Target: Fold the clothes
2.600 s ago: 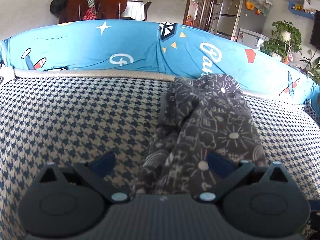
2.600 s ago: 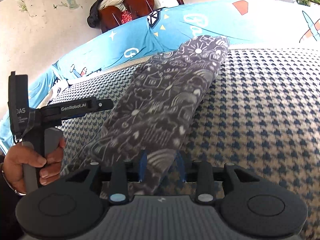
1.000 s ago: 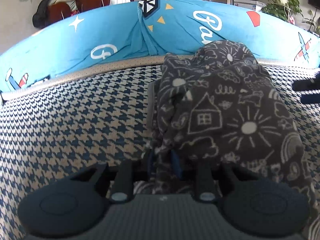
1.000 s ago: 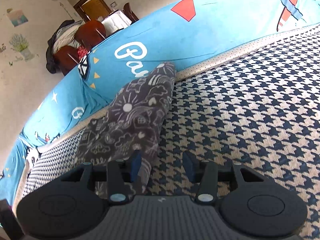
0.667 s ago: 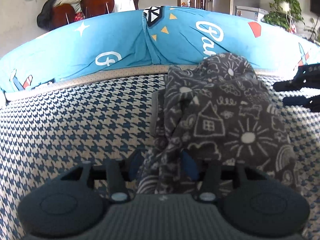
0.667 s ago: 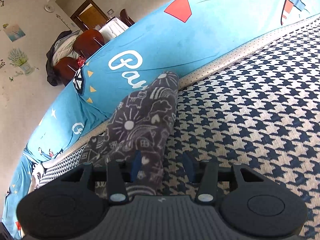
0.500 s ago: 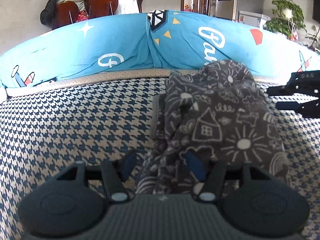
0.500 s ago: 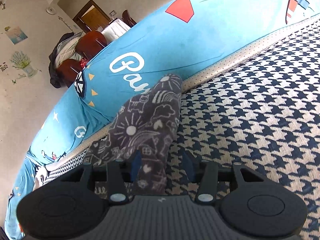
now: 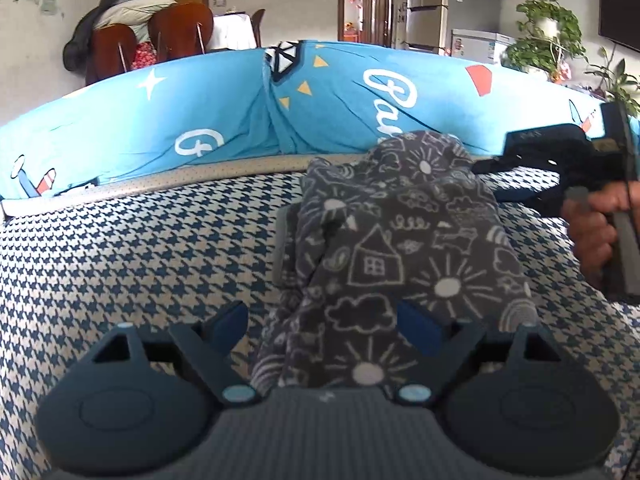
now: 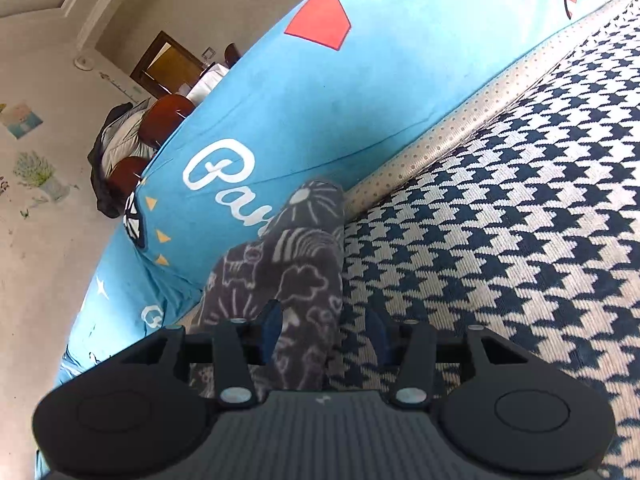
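A dark grey garment (image 9: 400,248) with white doodle prints lies folded in a long strip on the houndstooth seat (image 9: 140,248), its far end against the blue backrest. My left gripper (image 9: 322,322) is open wide at the near end, one finger on each side of the cloth and neither pressing on it. My right gripper (image 10: 324,328) is open beside the garment's (image 10: 296,256) far end, and the cloth's right edge lies loosely between its fingers. In the left wrist view a person's hand (image 9: 592,236) grips the right tool's handle at the right.
The blue printed backrest cover (image 9: 224,120) and a beige dotted piping (image 10: 440,140) bound the seat at the back. Behind it are wooden chairs (image 9: 176,36) with a coat, a fridge (image 9: 436,12) and potted plants (image 9: 544,36). Houndstooth seat (image 10: 520,240) stretches to the right.
My left gripper was shut on the garment's near end a second ago and has since opened wide and let it go. The right gripper and the hand have moved in along the garment's right side.
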Demonstrator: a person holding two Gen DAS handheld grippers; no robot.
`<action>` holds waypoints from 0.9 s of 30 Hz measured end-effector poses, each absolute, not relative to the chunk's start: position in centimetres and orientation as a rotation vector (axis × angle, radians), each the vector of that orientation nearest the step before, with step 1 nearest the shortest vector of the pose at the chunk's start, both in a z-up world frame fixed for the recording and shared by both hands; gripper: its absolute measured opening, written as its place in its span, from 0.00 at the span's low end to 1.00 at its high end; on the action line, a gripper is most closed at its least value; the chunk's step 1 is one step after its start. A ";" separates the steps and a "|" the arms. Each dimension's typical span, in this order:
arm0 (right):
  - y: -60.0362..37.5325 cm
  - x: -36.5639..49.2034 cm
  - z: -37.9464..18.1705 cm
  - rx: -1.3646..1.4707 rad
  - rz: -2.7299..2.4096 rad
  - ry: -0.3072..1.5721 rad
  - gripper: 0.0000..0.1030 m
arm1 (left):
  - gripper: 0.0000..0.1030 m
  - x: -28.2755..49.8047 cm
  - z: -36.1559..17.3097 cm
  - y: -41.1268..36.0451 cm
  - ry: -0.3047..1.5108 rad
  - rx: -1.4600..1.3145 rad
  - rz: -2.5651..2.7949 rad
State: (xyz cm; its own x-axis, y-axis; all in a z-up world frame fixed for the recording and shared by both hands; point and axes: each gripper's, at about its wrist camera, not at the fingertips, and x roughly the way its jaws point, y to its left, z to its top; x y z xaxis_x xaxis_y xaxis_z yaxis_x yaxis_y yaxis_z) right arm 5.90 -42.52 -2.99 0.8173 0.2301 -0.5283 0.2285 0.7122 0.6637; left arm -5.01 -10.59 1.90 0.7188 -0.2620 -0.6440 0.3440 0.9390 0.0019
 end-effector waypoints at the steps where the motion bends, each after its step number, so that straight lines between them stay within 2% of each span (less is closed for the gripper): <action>1: -42.7 6.3 -3.2 0.799 -0.002 0.628 0.45 | 0.83 -5.1 1.8 -10.7 0.695 0.125 -0.341; 15: -42.1 10.2 -4.6 0.780 0.084 0.615 0.44 | 0.83 -5.3 0.4 -11.9 0.746 0.185 -0.387; 17: -42.2 10.6 -4.7 0.786 0.092 0.611 0.40 | 0.83 -5.4 0.0 -12.1 0.755 0.203 -0.390; 19: -42.2 10.9 -4.9 0.791 0.098 0.611 0.28 | 0.83 -5.4 -0.4 -12.3 0.767 0.209 -0.397; 22: -42.0 11.2 -4.3 0.768 0.099 0.586 0.17 | 0.84 -5.4 -0.7 -12.4 0.780 0.218 -0.406; 27: -41.6 11.2 -2.6 0.732 0.095 0.510 0.15 | 0.87 -5.4 -1.2 -12.4 0.796 0.228 -0.401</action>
